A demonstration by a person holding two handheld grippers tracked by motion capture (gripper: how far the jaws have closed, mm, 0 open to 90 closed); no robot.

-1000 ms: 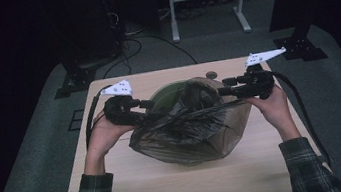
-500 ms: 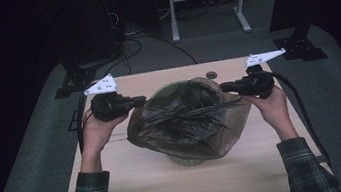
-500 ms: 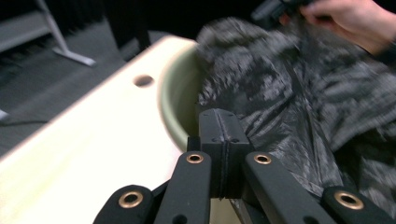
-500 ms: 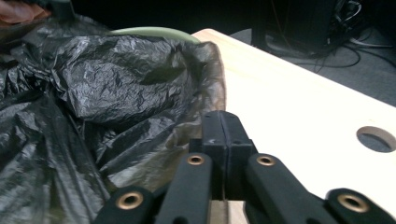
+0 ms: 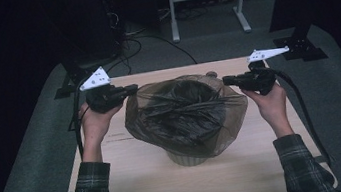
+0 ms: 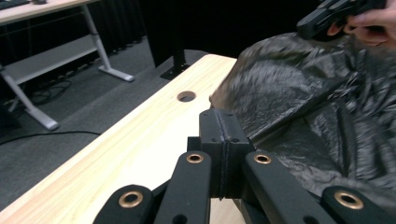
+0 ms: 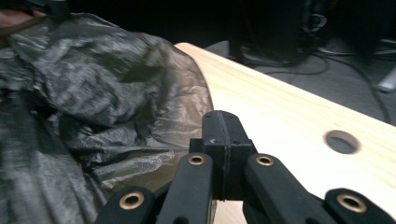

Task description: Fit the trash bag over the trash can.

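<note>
- The dark plastic bag (image 5: 186, 116) drapes over a pale bin (image 5: 187, 158) at the table's (image 5: 136, 191) centre.
- The left gripper (image 5: 129, 89), at the bag's ten o'clock, has its jaws pressed together on the bag's rim.
- The right gripper (image 5: 227, 80), at two o'clock, is likewise clamped on the rim.
- Step in hand, apparently: spreading the bag's mouth over the bin.
- Next move likely calls for drawing both edges outward and down around the bin's lip, evenly.
</note>
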